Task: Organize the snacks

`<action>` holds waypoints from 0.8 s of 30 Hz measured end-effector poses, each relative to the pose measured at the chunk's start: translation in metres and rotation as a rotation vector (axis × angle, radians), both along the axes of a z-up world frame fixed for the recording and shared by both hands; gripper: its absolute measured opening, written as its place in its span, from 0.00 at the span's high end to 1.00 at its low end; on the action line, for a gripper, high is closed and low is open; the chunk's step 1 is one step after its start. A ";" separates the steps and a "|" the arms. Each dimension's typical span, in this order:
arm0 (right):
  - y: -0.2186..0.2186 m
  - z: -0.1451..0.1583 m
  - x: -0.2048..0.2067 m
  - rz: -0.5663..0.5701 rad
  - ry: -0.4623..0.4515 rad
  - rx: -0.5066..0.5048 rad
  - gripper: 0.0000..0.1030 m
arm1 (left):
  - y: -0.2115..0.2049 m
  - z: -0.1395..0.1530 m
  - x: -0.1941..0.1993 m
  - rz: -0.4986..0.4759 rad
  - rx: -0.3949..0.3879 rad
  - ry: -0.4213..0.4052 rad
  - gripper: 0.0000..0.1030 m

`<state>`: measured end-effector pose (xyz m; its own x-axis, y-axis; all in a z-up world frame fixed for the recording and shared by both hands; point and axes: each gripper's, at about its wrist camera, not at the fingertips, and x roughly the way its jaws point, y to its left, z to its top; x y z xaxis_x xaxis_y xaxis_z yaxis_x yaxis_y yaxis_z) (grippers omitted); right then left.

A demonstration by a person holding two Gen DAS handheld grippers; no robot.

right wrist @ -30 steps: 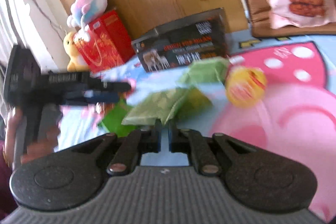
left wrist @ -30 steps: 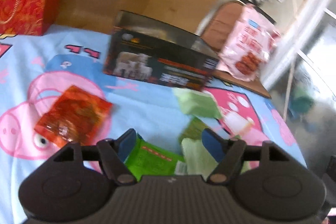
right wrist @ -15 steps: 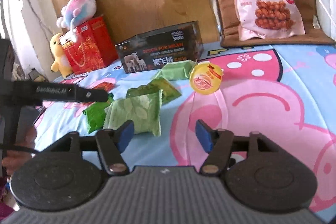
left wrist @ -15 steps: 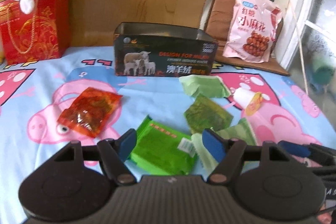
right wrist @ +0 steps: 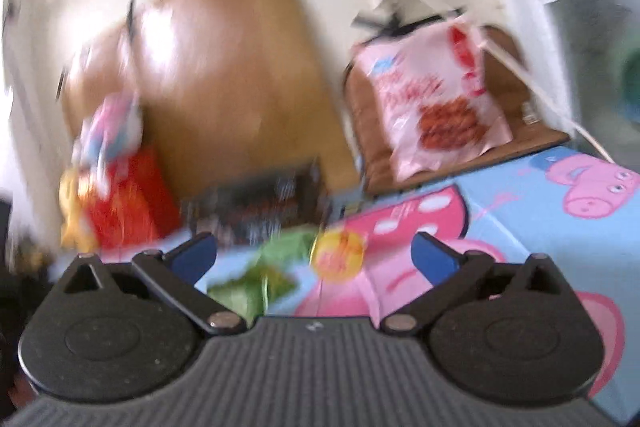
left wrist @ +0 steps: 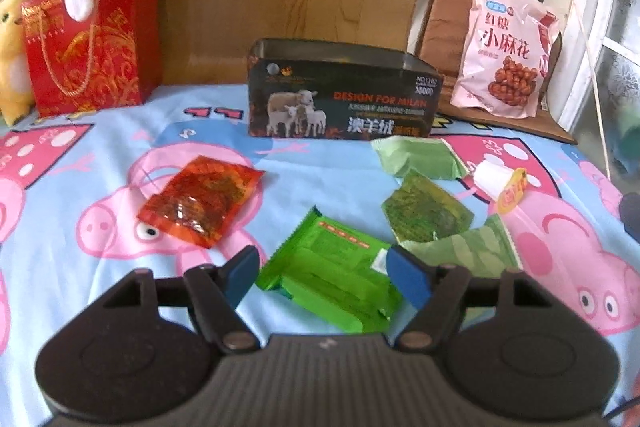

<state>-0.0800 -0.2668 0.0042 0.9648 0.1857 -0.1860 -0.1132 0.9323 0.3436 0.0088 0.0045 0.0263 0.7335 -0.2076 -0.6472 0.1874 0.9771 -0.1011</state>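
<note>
Snacks lie on a Peppa Pig cloth: a bright green packet (left wrist: pixel 332 275), a red-orange packet (left wrist: pixel 200 203), an olive packet (left wrist: pixel 426 213), a pale green leaf-print packet (left wrist: pixel 468 251), a pale green pouch (left wrist: pixel 416 157) and a jelly cup with a yellow lid (left wrist: pixel 504 185). A black open box (left wrist: pixel 344 99) stands behind them. My left gripper (left wrist: pixel 326 275) is open, its fingers either side of the bright green packet. My right gripper (right wrist: pixel 314 259) is open and empty; its view is blurred, with the yellow lid (right wrist: pixel 340 255) ahead.
A red gift bag (left wrist: pixel 92 39) with plush toys on and beside it stands at the back left. A pink snack bag (left wrist: pixel 504 47) leans on a brown chair cushion at the back right. A wooden board backs the table.
My right gripper opened, let go of the leaf-print packet and has swung up and back. My left gripper has steadied over the bright green packet, still open.
</note>
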 end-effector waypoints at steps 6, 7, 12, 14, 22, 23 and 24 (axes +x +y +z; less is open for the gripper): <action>-0.002 0.002 0.013 0.034 0.094 -0.068 0.00 | 0.009 0.004 -0.015 -0.094 -0.120 0.016 0.34; 0.000 0.003 0.015 0.053 0.105 -0.091 0.00 | 0.012 0.003 -0.016 -0.120 -0.164 0.038 0.38; 0.014 0.003 0.026 0.199 0.165 -0.161 0.18 | 0.021 -0.005 -0.008 -0.202 -0.347 0.147 0.42; 0.021 0.000 0.031 0.260 0.196 -0.191 0.29 | 0.019 -0.009 -0.004 -0.225 -0.396 0.186 0.48; 0.034 -0.001 0.052 0.423 0.256 -0.255 0.46 | 0.004 -0.004 -0.003 -0.280 -0.398 0.204 0.58; 0.035 -0.002 0.054 0.436 0.261 -0.261 0.47 | 0.001 -0.009 0.002 -0.263 -0.386 0.224 0.58; 0.036 -0.003 0.057 0.450 0.269 -0.266 0.47 | 0.000 -0.015 0.007 -0.242 -0.375 0.240 0.57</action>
